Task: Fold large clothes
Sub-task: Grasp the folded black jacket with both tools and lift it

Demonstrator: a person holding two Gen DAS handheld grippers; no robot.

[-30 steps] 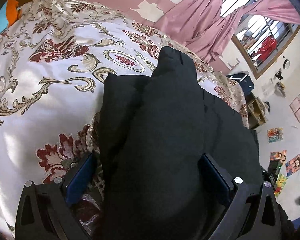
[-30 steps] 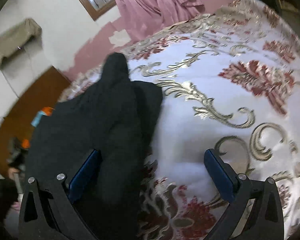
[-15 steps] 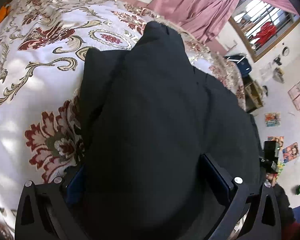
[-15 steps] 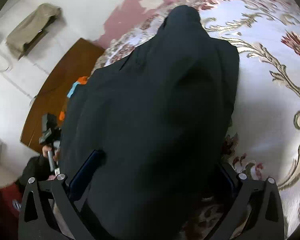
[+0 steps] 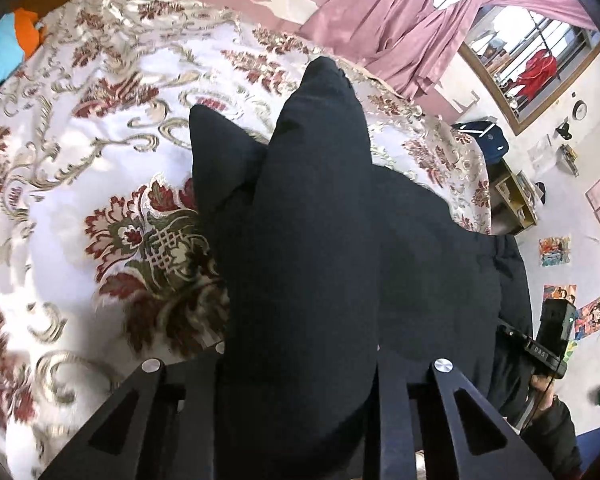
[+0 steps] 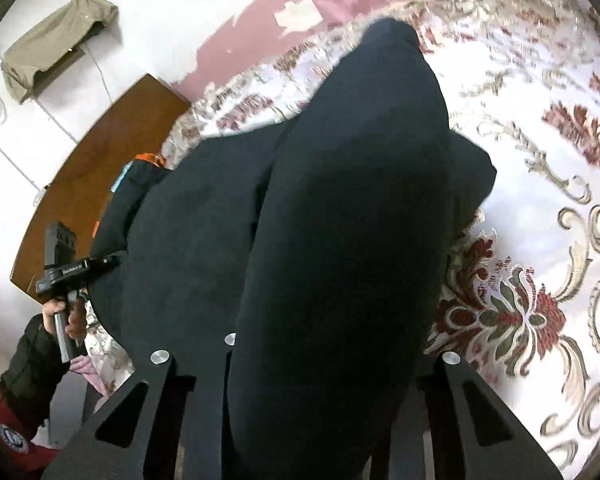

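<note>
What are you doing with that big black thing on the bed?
A person is folding a large black garment on a bed with a flowered cover. They hold a gripper in each hand. The left gripper is shut on a bunch of the cloth, and the right gripper is shut on another bunch. The gripped cloth rises toward each camera, while the rest lies on the cover. The fold is not finished yet.

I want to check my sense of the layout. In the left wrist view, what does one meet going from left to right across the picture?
blue and orange cloth → floral bedspread → black garment held in the left gripper → right gripper → posters on the wall
</note>
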